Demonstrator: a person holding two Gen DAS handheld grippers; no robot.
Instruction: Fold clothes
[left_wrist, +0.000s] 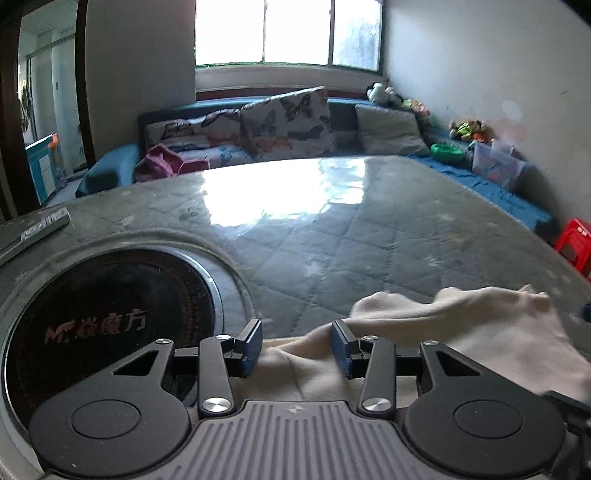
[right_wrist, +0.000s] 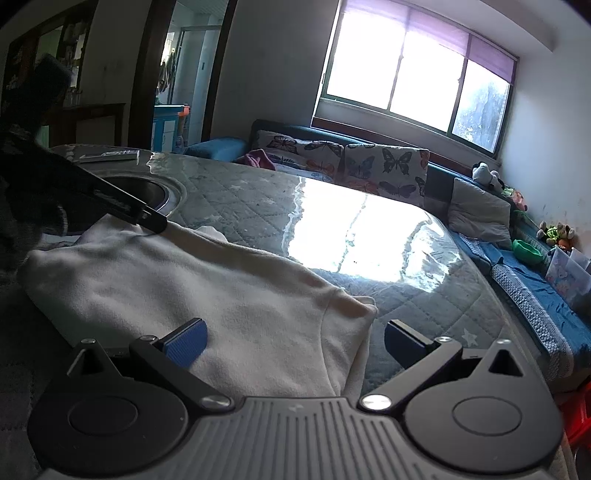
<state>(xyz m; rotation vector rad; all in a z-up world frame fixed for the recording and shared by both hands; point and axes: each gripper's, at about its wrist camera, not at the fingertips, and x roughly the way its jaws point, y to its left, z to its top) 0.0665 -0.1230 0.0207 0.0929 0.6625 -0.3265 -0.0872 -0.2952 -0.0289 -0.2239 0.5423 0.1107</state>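
Your left gripper (left_wrist: 297, 345) sits over the near edge of one cream garment (right_wrist: 207, 295), jaws partly apart with cloth lying between them; the pads do not press it, so it is released. Your right gripper (right_wrist: 293, 341) has its jaws spread wide over the garment's right side, one pad above the cloth, the other off its edge over the table (left_wrist: 332, 229); nothing is clamped. The garment lies folded and flat on the table's near side, just right of one round black cooktop (left_wrist: 110, 321) set into the surface. The table wears a quilted cover under clear glossy sheeting. One flat box (left_wrist: 37, 229) rests at its far left corner. Beyond, one blue sofa (left_wrist: 110, 170) carries two butterfly cushions (left_wrist: 288, 122), one grey cushion (left_wrist: 391, 129), one pink cloth (left_wrist: 162, 162), one green bowl (left_wrist: 447, 151), and some soft toys (left_wrist: 380, 92), too small to count. One red stool (left_wrist: 576, 243) stands right. One window (left_wrist: 288, 33), three panes.
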